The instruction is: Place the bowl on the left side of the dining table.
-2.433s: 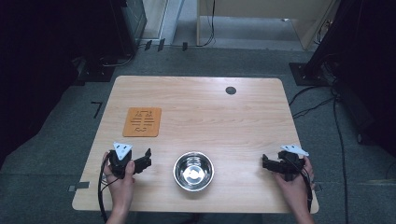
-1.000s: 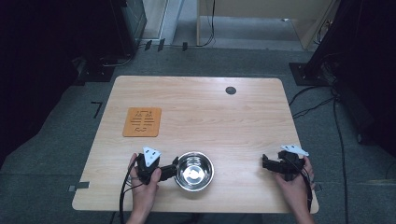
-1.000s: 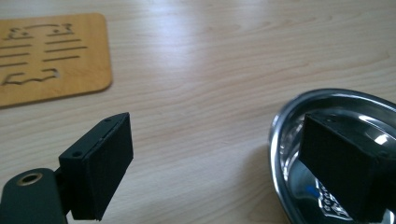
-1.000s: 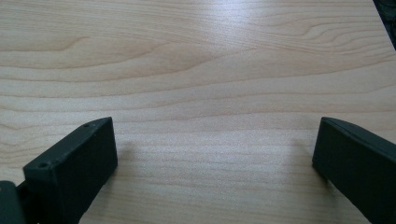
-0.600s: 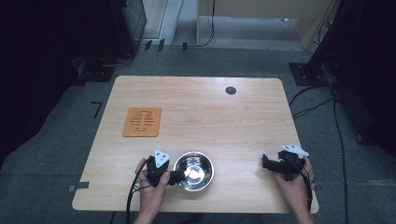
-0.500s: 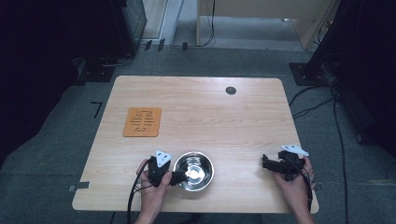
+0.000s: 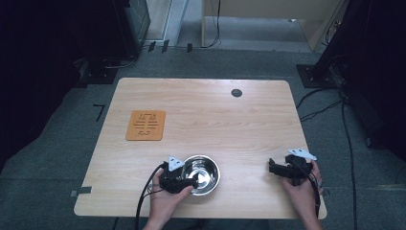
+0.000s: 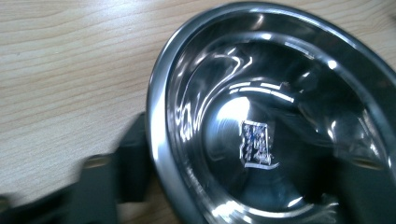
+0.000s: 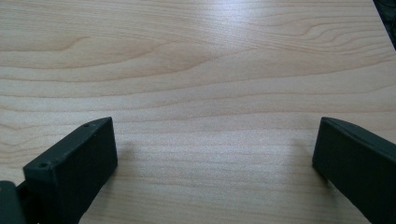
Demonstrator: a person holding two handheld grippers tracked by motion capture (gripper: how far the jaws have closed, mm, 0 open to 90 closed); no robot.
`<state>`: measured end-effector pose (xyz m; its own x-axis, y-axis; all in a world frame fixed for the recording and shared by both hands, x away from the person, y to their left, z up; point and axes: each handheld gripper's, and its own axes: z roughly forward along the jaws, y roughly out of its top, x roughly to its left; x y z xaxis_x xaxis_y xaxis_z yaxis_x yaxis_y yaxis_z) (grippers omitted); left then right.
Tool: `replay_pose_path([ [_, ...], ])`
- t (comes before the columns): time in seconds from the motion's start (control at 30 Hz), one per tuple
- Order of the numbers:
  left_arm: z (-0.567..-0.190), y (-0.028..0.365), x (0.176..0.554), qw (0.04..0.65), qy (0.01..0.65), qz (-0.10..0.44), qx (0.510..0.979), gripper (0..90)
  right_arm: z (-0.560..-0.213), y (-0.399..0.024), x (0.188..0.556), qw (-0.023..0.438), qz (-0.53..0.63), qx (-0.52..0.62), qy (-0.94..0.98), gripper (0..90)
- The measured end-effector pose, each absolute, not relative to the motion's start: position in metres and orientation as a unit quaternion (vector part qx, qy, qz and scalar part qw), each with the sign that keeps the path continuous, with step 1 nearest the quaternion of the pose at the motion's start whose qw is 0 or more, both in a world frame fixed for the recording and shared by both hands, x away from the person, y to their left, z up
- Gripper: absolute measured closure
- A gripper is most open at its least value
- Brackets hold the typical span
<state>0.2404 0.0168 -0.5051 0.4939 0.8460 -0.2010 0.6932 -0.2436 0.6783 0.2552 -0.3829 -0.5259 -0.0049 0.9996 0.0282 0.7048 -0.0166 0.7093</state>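
A shiny steel bowl [image 7: 206, 172] stands near the table's front edge, a little left of centre. My left gripper [image 7: 186, 182] is at the bowl's left side, open, with its jaws astride the rim. In the left gripper view the bowl [image 8: 280, 116] looms close: one black jaw lies outside the rim at the lower left, and a dark shape low on the right inside looks like the other. My right gripper [image 7: 274, 167] rests at the front right, open over bare wood, its jaws wide apart [image 9: 215, 154].
An orange mat [image 7: 146, 125] with cut slots lies at the table's left. A small black round grommet [image 7: 236, 92] sits near the far edge. The wooden table [image 7: 215, 124] is bare between the bowl and the right gripper.
My left gripper has slid right from the table's front left up to the bowl, and its jaws now reach over the rim. The right gripper has stayed in place.
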Motion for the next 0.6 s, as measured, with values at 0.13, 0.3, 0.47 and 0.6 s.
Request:
replay_pose_path([
  [0.13, -0.506, 0.018, 0.242, 0.374, 0.495, 0.093, 0.779, 61.6, -0.526, -0.383, 0.255, 0.262, 0.282, 0.655, 0.651, 0.0],
  [0.3, -0.506, 0.024, 0.247, 0.389, 0.495, 0.065, 0.774, 80.8, -0.526, -0.383, 0.255, 0.262, 0.281, 0.655, 0.651, 0.0],
  [0.47, -0.502, 0.03, 0.249, 0.41, 0.489, 0.046, 0.769, 86.9, -0.526, -0.383, 0.255, 0.262, 0.282, 0.655, 0.65, 0.0],
  [0.6, -0.502, 0.032, 0.249, 0.412, 0.484, 0.043, 0.771, 87.2, -0.526, -0.383, 0.255, 0.262, 0.282, 0.655, 0.65, 0.0],
])
